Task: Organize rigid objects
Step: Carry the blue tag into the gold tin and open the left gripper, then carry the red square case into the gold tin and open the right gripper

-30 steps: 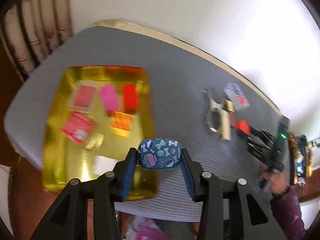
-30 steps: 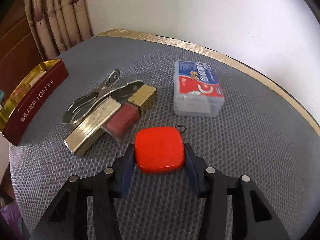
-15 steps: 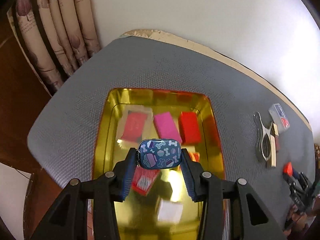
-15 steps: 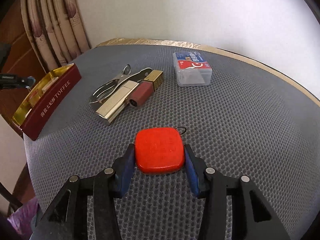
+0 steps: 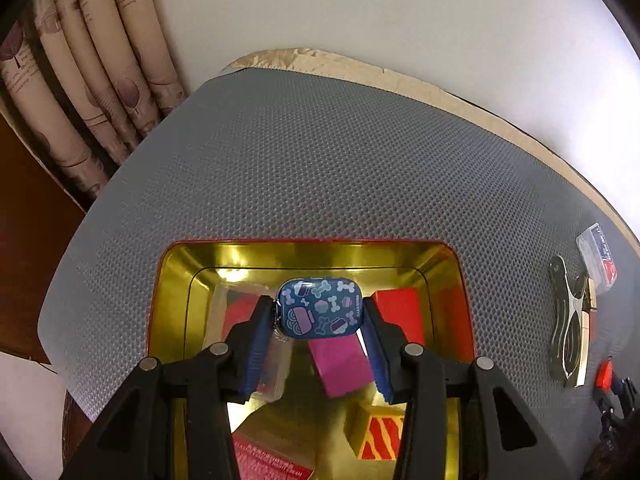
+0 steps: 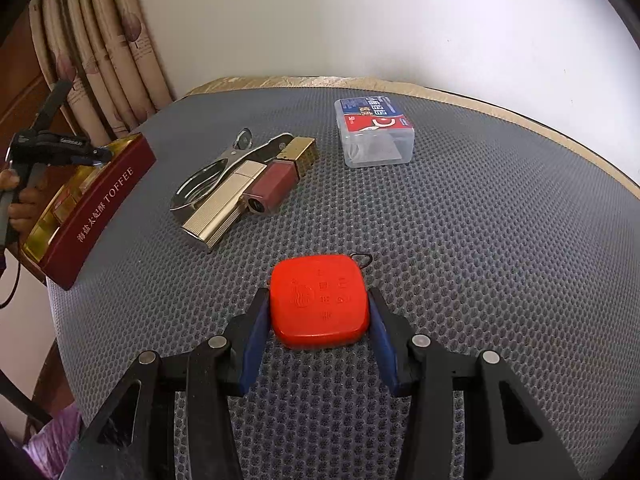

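My left gripper is shut on a small blue patterned case and holds it above the gold toffee tin, low over its inside. In the tin lie a red box, a magenta box, a clear box and other packets. My right gripper is shut on a red square case just above the grey mat. The tin shows at the left in the right wrist view, with my left gripper over it.
On the mat lie metal tongs, a gold lighter, a maroon lipstick with a gold cap, and a clear plastic box. Curtains hang at the back left. A white wall is behind.
My left gripper has carried the blue case from the mat's edge in over the tin and lower toward it. My right gripper has pulled back and risen slightly with the red case.
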The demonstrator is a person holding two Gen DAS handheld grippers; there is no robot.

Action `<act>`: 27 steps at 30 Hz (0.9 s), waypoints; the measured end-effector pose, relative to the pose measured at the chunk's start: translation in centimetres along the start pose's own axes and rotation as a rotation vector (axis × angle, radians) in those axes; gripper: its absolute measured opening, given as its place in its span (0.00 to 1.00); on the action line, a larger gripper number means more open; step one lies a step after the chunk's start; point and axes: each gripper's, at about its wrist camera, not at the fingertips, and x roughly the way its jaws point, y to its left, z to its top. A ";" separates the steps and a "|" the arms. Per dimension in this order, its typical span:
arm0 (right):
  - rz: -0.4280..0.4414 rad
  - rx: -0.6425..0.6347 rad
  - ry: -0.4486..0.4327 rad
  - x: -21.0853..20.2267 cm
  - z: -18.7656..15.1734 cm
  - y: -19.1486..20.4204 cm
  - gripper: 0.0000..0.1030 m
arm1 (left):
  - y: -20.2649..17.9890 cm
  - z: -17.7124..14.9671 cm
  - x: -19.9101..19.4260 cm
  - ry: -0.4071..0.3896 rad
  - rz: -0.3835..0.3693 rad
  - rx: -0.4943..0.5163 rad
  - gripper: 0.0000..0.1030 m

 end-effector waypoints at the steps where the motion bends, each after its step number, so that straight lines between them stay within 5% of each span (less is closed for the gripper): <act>1: 0.000 0.000 0.000 0.0 0.0 0.0 0.43 | 0.0 0.0 -0.1 0.001 -0.001 0.000 0.43; 7: -0.002 -0.001 0.001 0.0 0.0 0.1 0.43 | 0.4 -1.3 -1.5 -0.009 0.041 -0.014 0.48; 12: -0.018 -0.007 0.005 0.1 0.0 0.3 0.43 | 3.5 -5.0 -5.8 -0.082 -0.023 -0.235 0.48; 21: 0.047 0.072 0.032 0.2 0.8 1.7 0.43 | 7.5 -16.1 -9.6 -0.135 0.096 -0.382 0.48; 27: 0.123 0.061 -0.007 -1.6 2.7 5.7 0.43 | 8.1 -17.7 -10.6 -0.179 0.140 -0.397 0.48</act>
